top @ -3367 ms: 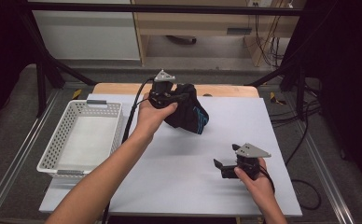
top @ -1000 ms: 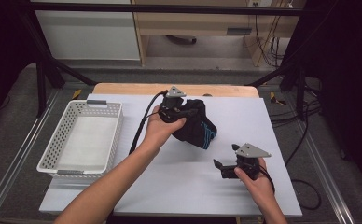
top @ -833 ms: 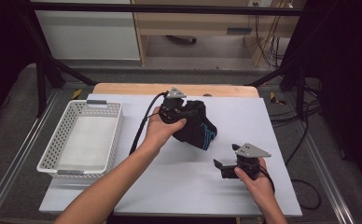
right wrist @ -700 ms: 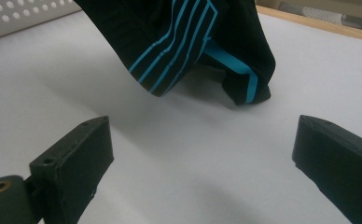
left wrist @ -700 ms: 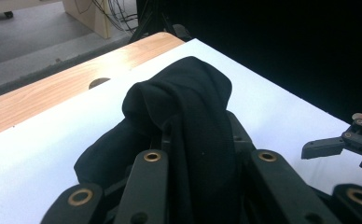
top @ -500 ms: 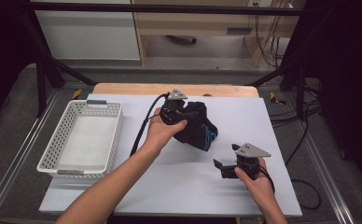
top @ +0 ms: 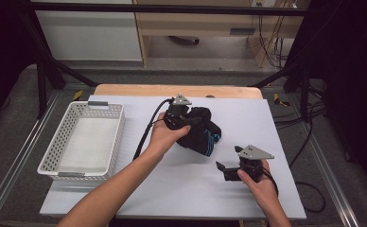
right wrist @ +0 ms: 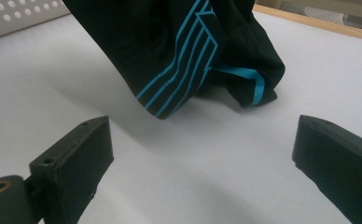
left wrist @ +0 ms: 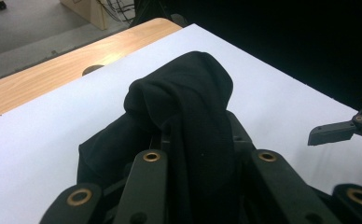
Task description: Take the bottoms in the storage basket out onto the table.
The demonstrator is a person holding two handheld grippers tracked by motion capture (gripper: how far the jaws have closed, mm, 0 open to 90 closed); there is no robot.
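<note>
left gripper (top: 187, 124) held in the left hand (top: 165, 135) near the middle of the white table surface (top: 181, 189), jaws closed together on a fold of the black garment (top: 201, 134). in the left gripper view, seen as a ridge of black cloth (left wrist: 188, 107) bunched up and running down between the two black jaws, pinched there. garment lifted partly clear of the table at the gripped end, lower part hanging toward the surface; in the right gripper view, seen as dark fabric with blue stripes (right wrist: 188, 60) draping down, its lowest edge at or just above the table, contact not determinable. grey three-cornered plate (top: 181, 100) on top of the left gripper, black cable (top: 146, 132) trailing back toward the near left. right gripper (top: 229, 171) held in the right hand (top: 256, 177) at the near right of the table, low over the surface, pointing left toward the garment, well apart from it. jaws standing wide apart in the right gripper view (right wrist: 202, 163), nothing between them but bare white table. second grey plate (top: 256, 152) on top of the right gripper. in the left gripper view, right gripper's jaw tip (left wrist: 333, 133) visible at the far right edge. white perforated basket (top: 110, 142) standing at the left side of the table, apart from both grippers, interior showing nothing but its white floor. wooden strip (top: 172, 90) running along the far edge of the table beyond the white surface.
</note>
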